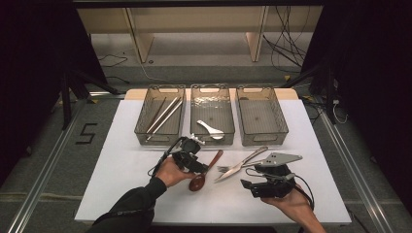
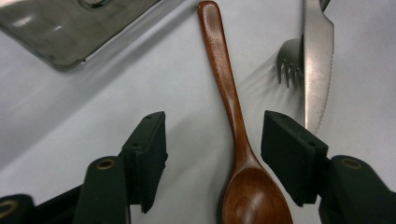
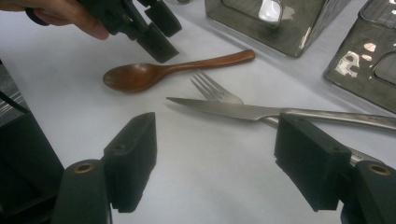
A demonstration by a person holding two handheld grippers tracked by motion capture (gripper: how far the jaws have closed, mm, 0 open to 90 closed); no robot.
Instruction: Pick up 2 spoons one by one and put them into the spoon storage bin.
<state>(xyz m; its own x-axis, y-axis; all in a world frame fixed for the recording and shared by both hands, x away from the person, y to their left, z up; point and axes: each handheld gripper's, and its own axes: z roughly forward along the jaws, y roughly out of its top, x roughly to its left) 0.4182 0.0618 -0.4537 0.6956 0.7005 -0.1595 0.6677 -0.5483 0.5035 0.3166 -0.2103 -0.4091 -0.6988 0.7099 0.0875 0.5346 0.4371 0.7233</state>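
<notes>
White rectangular table [image 1: 121, 189] bearing 3 clear grey plastic bins [image 1: 259, 116] along the far side; nearer, brown wooden spoon [image 1: 204, 171], steel fork [image 1: 224, 169] crossed by steel knife [image 1: 240, 165].

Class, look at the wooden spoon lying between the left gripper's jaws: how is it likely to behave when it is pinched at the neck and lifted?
The wooden spoon looks like one solid carved piece, so it should stay stiff. Its glossy finish and narrow rounded neck may let it slip or twist between the pads of the left gripper. The bowl is the bulkier end, so it will probably dip.
</notes>
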